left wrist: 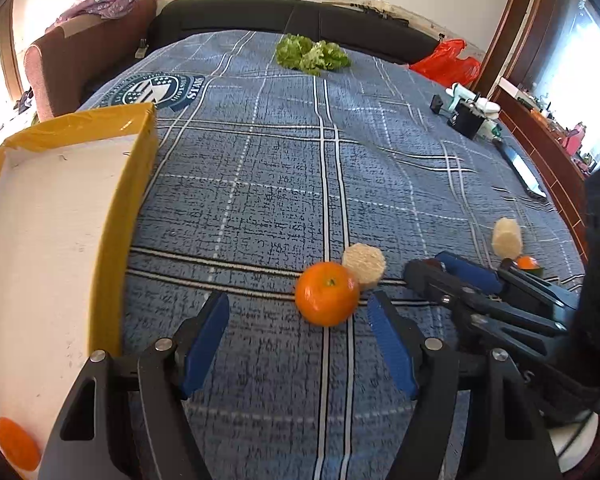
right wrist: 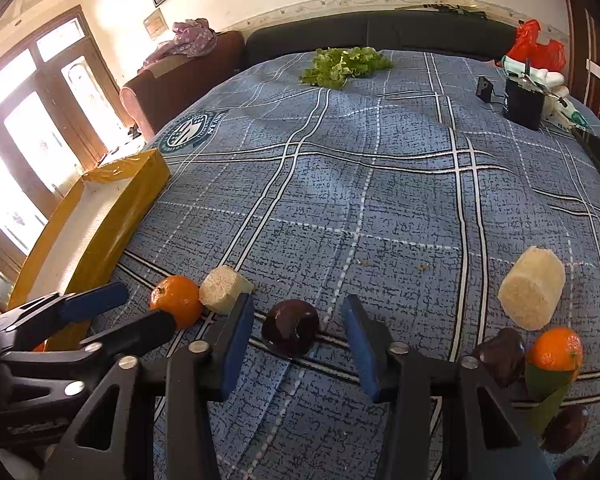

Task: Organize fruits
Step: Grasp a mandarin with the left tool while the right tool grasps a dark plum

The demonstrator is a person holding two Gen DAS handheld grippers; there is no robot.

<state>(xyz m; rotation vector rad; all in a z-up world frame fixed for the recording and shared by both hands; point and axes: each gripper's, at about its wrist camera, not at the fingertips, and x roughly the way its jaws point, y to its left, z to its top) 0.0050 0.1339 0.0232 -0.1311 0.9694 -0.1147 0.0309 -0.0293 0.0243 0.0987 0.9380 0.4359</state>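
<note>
- Between the blue pads of our right gripper [right wrist: 298,342] lies a dark purple fruit [right wrist: 291,333] on the blue checked cloth [right wrist: 380,184]; the jaws stand apart on either side of it, and we see a gap at each pad, so nothing is grasped.
- Our left gripper [left wrist: 298,338] is released too, its jaws wide, with an orange [left wrist: 327,294] just ahead of the fingertips, nearer the right finger and touching neither.
- Touching the far side of that orange is a pale cut stub [left wrist: 365,265].
- To the right of the right gripper we see a second pale stub [right wrist: 532,287], and nearer us a second orange [right wrist: 556,349] sitting on a green leaf [right wrist: 548,390], with more dark fruits [right wrist: 502,354] beside it.
- Left of the left gripper stands a yellow box [left wrist: 138,184] with a white inside, and a third orange [left wrist: 15,444] lies in its near corner.
- Far ahead of both grippers we see lettuce [right wrist: 344,62], a red bag [right wrist: 536,48] and a black container [right wrist: 524,102].
</note>
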